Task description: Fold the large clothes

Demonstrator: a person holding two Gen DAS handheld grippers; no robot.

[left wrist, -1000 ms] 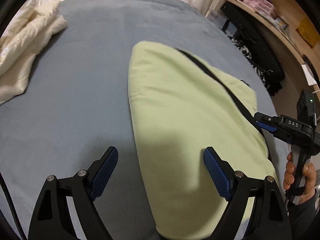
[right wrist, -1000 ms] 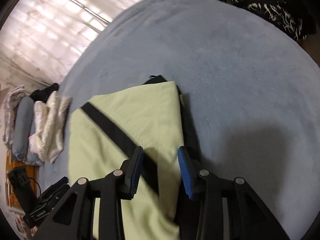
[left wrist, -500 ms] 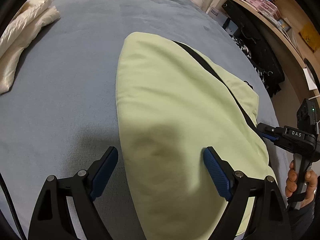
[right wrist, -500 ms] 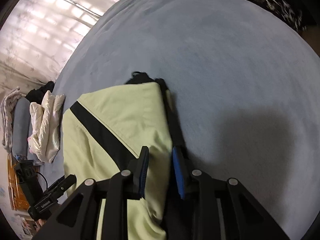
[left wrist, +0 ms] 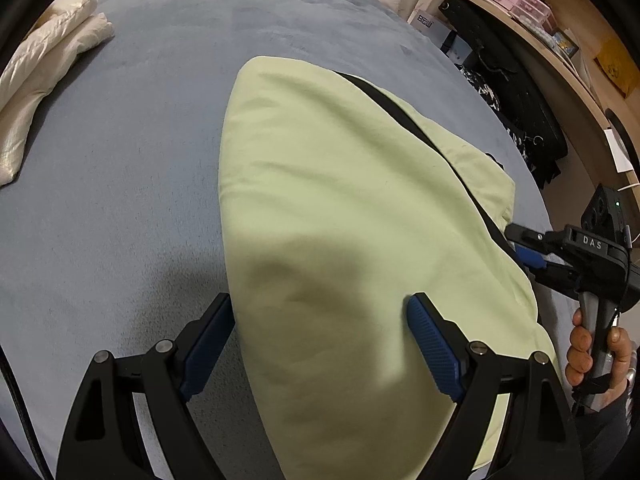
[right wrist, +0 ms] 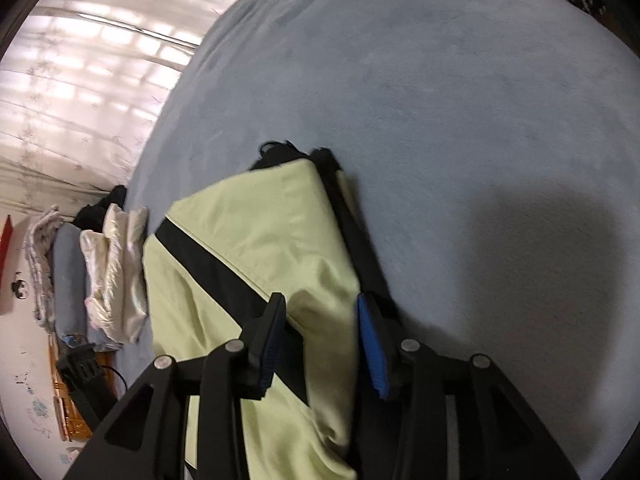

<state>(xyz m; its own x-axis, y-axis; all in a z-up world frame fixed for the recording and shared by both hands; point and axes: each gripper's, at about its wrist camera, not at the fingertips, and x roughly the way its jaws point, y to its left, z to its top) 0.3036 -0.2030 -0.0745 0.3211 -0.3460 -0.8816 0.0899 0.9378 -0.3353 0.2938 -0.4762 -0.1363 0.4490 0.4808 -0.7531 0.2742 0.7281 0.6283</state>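
Left wrist view: a cream bundle (left wrist: 44,76) lies at the far left of the blue-grey bed cover (left wrist: 120,184). The left gripper (left wrist: 320,344) hangs with jaws wide, straddling the near left edge of the folded pale green garment (left wrist: 340,200), pads not pressing it. A black stripe (left wrist: 404,120) crosses the garment. At the right edge, a hand (left wrist: 596,356) holds the right gripper (right wrist: 320,344), whose jaws have just been opening, the garment's right edge loose between them.
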